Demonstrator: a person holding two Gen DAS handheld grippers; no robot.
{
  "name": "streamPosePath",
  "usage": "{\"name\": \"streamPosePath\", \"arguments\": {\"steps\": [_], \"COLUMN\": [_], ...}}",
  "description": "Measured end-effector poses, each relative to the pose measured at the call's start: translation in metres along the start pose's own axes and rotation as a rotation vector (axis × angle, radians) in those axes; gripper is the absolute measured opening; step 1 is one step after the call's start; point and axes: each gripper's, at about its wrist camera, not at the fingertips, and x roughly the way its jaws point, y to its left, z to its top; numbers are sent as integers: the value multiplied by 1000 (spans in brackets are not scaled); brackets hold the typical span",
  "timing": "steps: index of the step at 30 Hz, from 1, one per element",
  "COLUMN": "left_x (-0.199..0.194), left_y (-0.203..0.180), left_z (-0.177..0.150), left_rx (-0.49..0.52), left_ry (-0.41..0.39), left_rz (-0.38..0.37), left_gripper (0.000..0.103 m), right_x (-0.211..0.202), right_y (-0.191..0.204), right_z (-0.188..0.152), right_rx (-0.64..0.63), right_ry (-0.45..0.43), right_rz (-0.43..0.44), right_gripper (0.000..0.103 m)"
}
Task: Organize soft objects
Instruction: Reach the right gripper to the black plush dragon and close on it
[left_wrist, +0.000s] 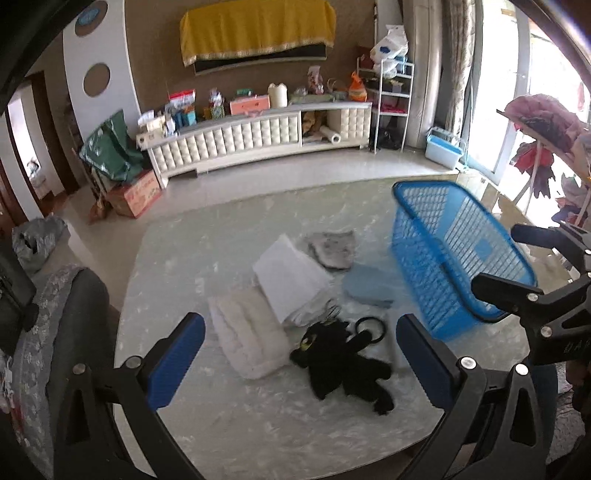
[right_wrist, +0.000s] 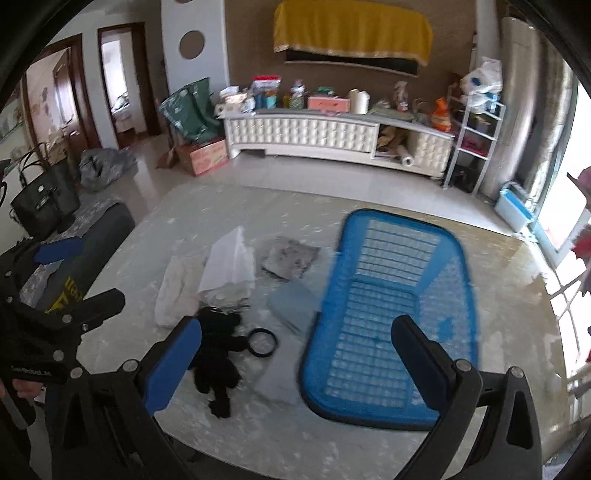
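Left wrist view suggests nothing is sorted yet: the basket (left_wrist: 458, 258) looks empty, while the black plush toy (left_wrist: 343, 363) and folded cloths (left_wrist: 291, 284) lie on the table (left_wrist: 258, 417); both grippers' jaws gape wide, holding nothing

Daylight pours in from the window (left_wrist: 517, 92) on the right, blown out to white in both views. It leaves pale glare on the glossy tabletop (left_wrist: 258, 424) along its right edge. The blue basket (right_wrist: 391, 314) is smeared with motion blur. Fisheye bending curves the room, and the frame corners are black.
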Motion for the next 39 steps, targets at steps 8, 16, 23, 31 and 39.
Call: {"name": "streamPosePath", "arguments": {"steps": [8, 16, 23, 31, 39], "left_x": [36, 68, 93, 119, 135], "left_y": [49, 80, 101, 119, 123], "left_z": [-21, -51, -67, -82, -89], "left_rx": [-57, -59, -105, -150, -153], "left_ry": [118, 206, 257, 294, 323], "left_rz": [-12, 9, -9, -38, -64], "left_gripper": [103, 103, 103, 103, 103], "right_x": [39, 63, 87, 109, 108], "right_y": [26, 45, 54, 53, 33], "right_z": [3, 3, -1, 0, 9], "right_rx": [-43, -72, -93, -109, -104], "right_ry": [136, 274, 376, 479, 546], "right_rz": [65, 85, 81, 64, 43], "right_gripper": [103, 103, 103, 99, 85]}}
